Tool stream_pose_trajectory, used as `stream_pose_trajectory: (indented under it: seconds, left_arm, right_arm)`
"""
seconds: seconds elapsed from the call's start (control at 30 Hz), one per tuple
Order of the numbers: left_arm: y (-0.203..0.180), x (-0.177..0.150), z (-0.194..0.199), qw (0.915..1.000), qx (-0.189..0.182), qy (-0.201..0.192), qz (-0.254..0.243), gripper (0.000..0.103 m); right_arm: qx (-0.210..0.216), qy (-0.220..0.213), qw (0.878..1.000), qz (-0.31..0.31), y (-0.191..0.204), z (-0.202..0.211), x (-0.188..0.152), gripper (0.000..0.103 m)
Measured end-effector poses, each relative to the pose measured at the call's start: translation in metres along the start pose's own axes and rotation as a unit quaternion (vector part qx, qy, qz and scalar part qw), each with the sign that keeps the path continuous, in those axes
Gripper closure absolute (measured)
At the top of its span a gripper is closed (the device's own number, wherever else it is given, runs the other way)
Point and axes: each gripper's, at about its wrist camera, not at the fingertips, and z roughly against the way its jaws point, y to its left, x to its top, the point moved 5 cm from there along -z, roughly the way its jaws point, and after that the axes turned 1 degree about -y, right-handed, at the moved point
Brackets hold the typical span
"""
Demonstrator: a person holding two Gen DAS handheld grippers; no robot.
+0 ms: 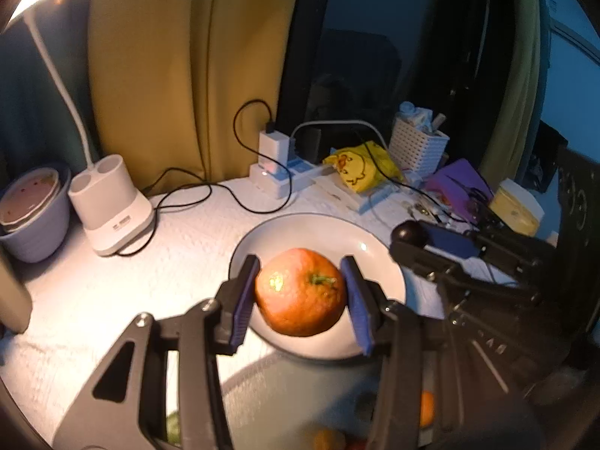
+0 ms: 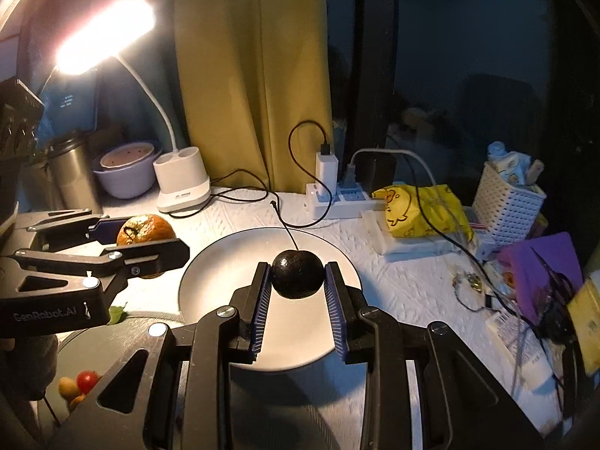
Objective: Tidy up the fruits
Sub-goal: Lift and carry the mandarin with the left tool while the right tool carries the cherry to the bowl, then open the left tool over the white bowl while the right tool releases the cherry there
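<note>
My left gripper (image 1: 300, 292) is shut on an orange mandarin (image 1: 300, 292) and holds it above the near-left rim of a white plate (image 1: 375, 247). My right gripper (image 2: 298, 275) is shut on a small round dark fruit (image 2: 297, 273) and holds it above the same white plate (image 2: 225, 262). In the right wrist view the left gripper (image 2: 150, 243) with the mandarin (image 2: 146, 228) sits left of the plate. In the left wrist view the right gripper (image 1: 412, 234) with the dark fruit (image 1: 408, 232) is at the plate's right edge.
A grey dish (image 2: 93, 345) holding small tomatoes (image 2: 87, 380) and other fruit lies near me, below the grippers. A lamp base (image 2: 182, 180), a lilac bowl (image 2: 127, 176), a power strip (image 2: 337, 195) with cables, a yellow bag (image 2: 423, 206) and a white basket (image 2: 506, 202) stand behind the plate.
</note>
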Motion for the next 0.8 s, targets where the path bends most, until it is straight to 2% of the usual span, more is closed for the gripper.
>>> stream_pose_trajectory:
  seconds: [0.33,0.6,0.67,0.8]
  left_arm:
    - [0.019,-0.002,-0.047,0.9973,-0.002,0.064,0.037,0.057]
    - [0.022,-0.007,-0.057,0.9956,-0.007,0.081,0.046,0.056]
    - [0.02,-0.006,-0.054,0.996,-0.011,0.076,0.046,0.054]
    - [0.019,-0.001,-0.044,0.9971,-0.009,0.062,0.044,0.036]
  right_arm:
    - [0.018,0.042,0.999,-0.014,-0.001,-0.057,-0.008,0.072]
    - [0.02,0.068,0.997,-0.032,-0.007,-0.071,-0.017,0.072]
    - [0.022,0.071,0.997,-0.035,-0.007,-0.072,-0.018,0.072]
    - [0.018,0.069,0.997,-0.036,-0.006,-0.067,-0.017,0.072]
